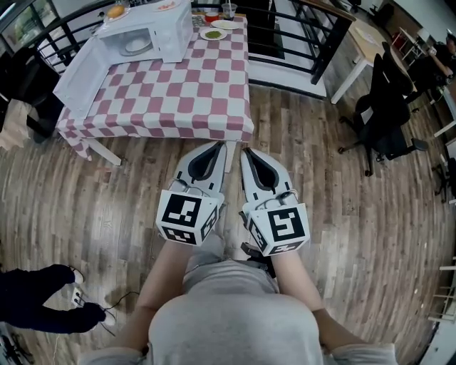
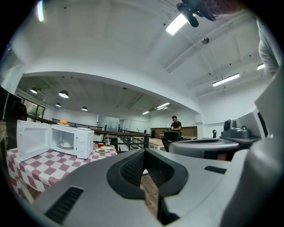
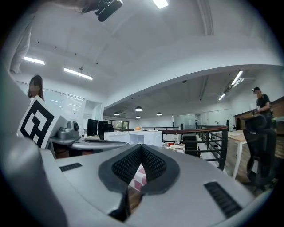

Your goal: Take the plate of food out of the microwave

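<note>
With fingers closed and empty, the left gripper (image 1: 216, 147) and right gripper (image 1: 246, 152) were separated from the open microwave (image 1: 153, 32) by floor (image 1: 142, 185) and desk (image 1: 178, 100).

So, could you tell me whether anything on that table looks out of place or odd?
Nothing looks spilled or damaged. The microwave stands with its door swung wide open and a plate inside, and some round orange food sits on top of it, which is an unusual spot.

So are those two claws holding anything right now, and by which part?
Nothing. The left gripper and right gripper are both shut and empty, short of the table; the plate sits inside the open microwave.
</note>
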{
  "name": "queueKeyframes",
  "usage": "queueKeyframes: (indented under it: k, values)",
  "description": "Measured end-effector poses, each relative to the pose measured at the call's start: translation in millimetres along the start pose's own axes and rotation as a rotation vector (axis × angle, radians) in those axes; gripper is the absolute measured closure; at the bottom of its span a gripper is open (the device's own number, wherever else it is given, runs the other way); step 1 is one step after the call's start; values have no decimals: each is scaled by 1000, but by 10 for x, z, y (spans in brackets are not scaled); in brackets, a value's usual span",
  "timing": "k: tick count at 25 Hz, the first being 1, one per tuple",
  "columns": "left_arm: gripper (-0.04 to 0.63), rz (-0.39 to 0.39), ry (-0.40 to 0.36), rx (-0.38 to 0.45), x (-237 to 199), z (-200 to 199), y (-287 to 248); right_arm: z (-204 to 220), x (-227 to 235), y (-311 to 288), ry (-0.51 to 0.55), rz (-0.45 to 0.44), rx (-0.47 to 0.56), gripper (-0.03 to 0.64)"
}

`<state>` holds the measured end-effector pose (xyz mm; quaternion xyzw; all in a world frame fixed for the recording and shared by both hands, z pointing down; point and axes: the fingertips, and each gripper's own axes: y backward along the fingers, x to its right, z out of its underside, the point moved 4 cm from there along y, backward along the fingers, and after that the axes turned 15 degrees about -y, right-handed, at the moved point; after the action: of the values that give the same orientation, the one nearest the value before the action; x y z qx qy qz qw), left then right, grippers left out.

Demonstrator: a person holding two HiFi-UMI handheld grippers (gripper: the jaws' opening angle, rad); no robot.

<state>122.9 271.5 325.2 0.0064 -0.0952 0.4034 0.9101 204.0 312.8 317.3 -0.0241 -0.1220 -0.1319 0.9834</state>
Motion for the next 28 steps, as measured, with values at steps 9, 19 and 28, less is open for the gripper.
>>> queueKeyframes:
  k: [9,19,28]
  values:
    - [594,-39,14,-17,-744,113,-225,14,-139,-747,-6,-39,-10,594]
    - [594,-77,-4,-11,-1536,205,-426,-50,-380,-1608,14,-103,4,594]
    - [594,-143,20,-14,-2020,310,-521,7,-465,-2073,27,-156,-29,594]
